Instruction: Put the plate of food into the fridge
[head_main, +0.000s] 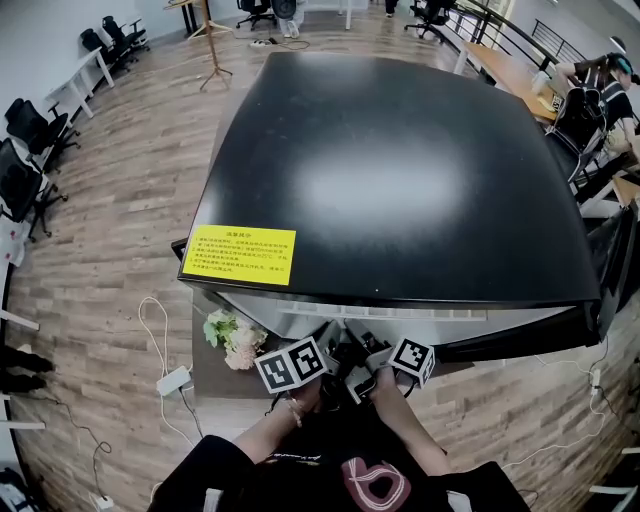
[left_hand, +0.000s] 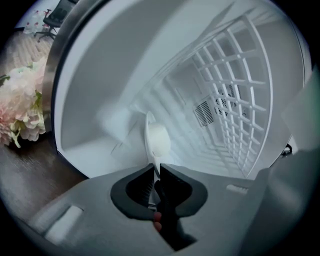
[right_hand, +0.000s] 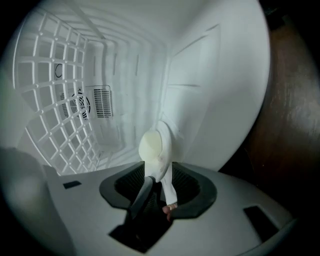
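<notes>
1. The left tongs are closed on the near rim of the plate. Their jaws stand almost together, with only the thin white edge pinched between them.
2. The right tongs are wide open. The plate's rim passes between their jaws, close to the right jaw and clear of the left one.
3. The plate shows edge-on in both gripper views, and its long axis runs straight away from the tongs into the fridge.
4. It is plain white and thin-rimmed, and a pale cream, rounded lump of food sits on it just past the jaw tips.
5. The plate lies within the fridge's open white interior, with a wire shelf alongside and a vent on the back wall.
6. Pink and white flowers lie on the dark bench left of the fridge.
</notes>
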